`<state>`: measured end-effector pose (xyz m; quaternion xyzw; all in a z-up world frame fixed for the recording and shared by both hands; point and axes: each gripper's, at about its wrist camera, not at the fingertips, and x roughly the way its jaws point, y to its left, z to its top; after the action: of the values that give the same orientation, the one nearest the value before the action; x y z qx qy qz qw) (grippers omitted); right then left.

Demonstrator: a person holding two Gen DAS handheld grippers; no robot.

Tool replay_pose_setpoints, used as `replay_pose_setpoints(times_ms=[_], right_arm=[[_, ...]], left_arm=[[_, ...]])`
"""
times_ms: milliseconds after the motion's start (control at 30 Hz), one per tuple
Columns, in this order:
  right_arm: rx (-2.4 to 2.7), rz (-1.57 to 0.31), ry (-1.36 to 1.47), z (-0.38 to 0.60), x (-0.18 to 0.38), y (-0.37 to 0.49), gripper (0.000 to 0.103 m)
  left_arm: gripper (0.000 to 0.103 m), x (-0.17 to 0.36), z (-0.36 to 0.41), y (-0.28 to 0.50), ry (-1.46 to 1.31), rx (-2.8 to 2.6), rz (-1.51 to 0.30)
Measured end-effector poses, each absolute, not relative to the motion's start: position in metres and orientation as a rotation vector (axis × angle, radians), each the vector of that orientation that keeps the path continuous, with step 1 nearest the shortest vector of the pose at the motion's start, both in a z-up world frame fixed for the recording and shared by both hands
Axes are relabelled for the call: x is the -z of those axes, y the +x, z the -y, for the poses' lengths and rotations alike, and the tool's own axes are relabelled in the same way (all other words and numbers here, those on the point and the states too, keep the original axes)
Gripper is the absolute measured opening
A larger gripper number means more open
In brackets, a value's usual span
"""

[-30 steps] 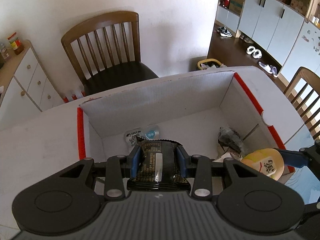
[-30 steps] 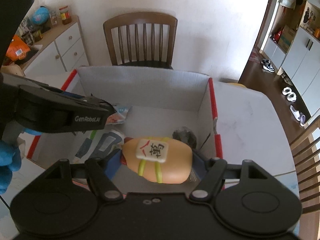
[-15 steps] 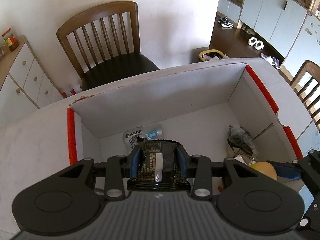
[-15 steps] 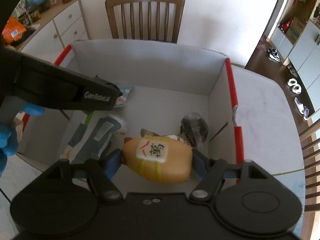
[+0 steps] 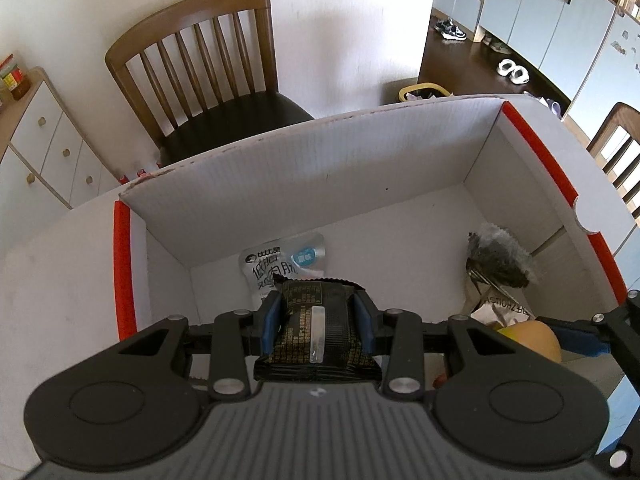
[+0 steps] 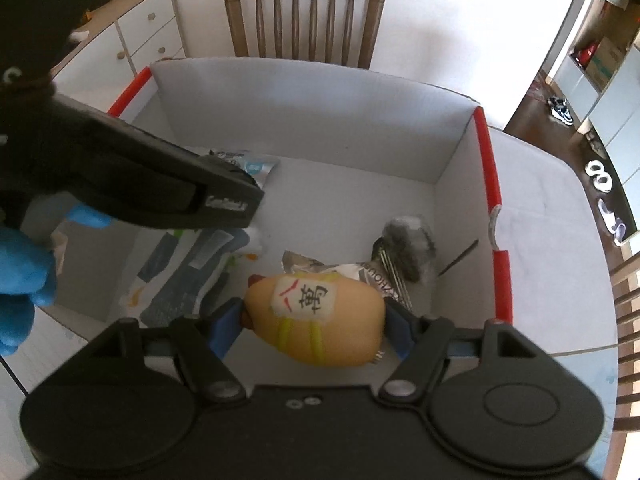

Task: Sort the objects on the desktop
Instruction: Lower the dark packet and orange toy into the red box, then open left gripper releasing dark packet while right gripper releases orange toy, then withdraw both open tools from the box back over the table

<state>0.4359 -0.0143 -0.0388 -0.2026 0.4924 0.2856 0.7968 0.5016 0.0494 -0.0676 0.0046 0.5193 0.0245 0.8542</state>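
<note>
Both grippers have sunk into the white cardboard box (image 5: 360, 184) since a second ago, each keeping its load; box walls now fill more of both views.

Left gripper (image 5: 318, 320) — blue pads clamped on a black snack packet (image 5: 316, 332) with gold print, held above the box floor near the left wall.

Right gripper (image 6: 312, 320) — pads clamped on a tan egg-shaped toy (image 6: 316, 320) with yellow bands and a white tile bearing the character 萬, low in the box over its near right part.

On the box floor: a silver pouch (image 5: 286, 258) with black Chinese characters and a blue round sticker, by the far wall; a blue-and-white printed pack (image 6: 188, 276) at left; a dark crinkled bundle (image 6: 406, 248) by the right wall; a wrapper (image 6: 360, 276) with partly legible "HOUS".

Box rim carries red edging (image 6: 496, 196). It stands on a white table (image 6: 560, 240).

Room: wooden slat-back chair (image 5: 200, 68) with dark seat beyond the box, white wall, white drawer unit (image 5: 44, 152) at left, pale cabinets (image 5: 540, 12) and shoes on dark flooring at right. A blue-gloved hand (image 6: 20, 280) holds the left gripper.
</note>
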Motion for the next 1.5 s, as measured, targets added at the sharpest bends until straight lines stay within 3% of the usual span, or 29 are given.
replay_pose_setpoints(times_ms=[467, 600, 1500], right_arm=[[-0.623, -1.057, -0.451, 0.015, 0.037, 0.434, 0.077], [-0.626, -1.048, -0.447, 0.017, 0.034, 0.433, 0.079], [-0.624, -0.974, -0.407, 0.051, -0.004, 0.412, 0.081]], left_arm=[[0.039, 0.078, -0.052, 0.500, -0.011, -0.041, -1.128], [0.057, 0.076, -0.056, 0.499, -0.041, -0.050, -1.129], [0.057, 0.028, -0.040, 0.453, -0.042, -0.048, -1.051]])
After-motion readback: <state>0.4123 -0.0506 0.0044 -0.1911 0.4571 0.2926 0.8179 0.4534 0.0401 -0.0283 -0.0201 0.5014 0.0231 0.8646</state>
